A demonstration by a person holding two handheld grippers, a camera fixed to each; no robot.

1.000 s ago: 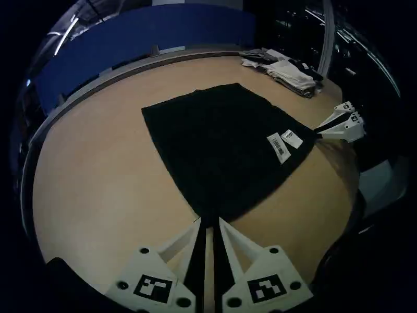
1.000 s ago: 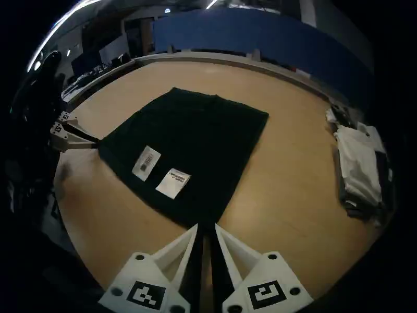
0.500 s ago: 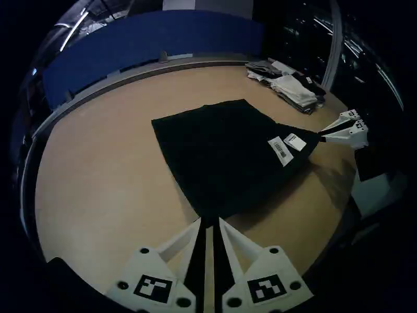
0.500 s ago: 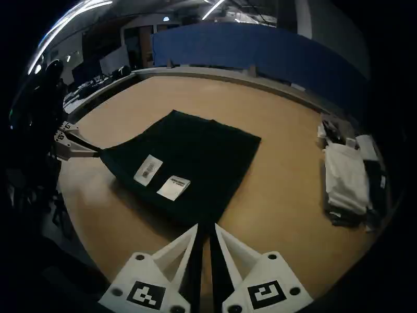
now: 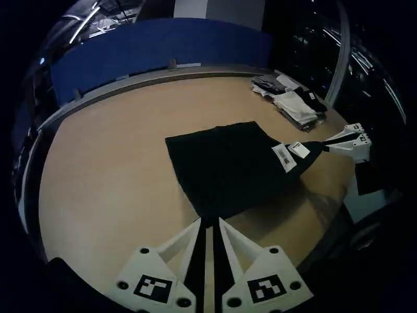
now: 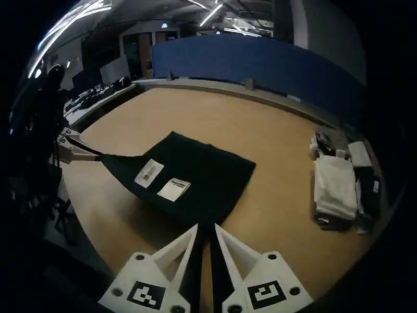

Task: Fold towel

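A dark green towel [image 5: 234, 161] with two white tags [image 5: 291, 153] lies on the wooden table, its near edge raised off the wood. My left gripper [image 5: 208, 221] is shut on one near corner of it. In the right gripper view the towel [image 6: 198, 175] hangs between both grippers, and my right gripper [image 6: 206, 227] is shut on the other near corner. The right gripper [image 5: 329, 146] appears at the right of the left gripper view, and the left gripper [image 6: 96, 155] at the left of the right gripper view. The far half of the towel rests flat on the table.
A stack of folded white and grey cloths [image 5: 294, 100] sits at the far right of the table [image 5: 114, 156]; in the right gripper view this stack [image 6: 341, 190] is at the right. A blue partition [image 5: 156, 49] runs behind the table. The table edge lies close below both grippers.
Both grippers have risen and pulled back with the towel's near corners. The near edge has come off the table and the towel looks smaller and farther away.
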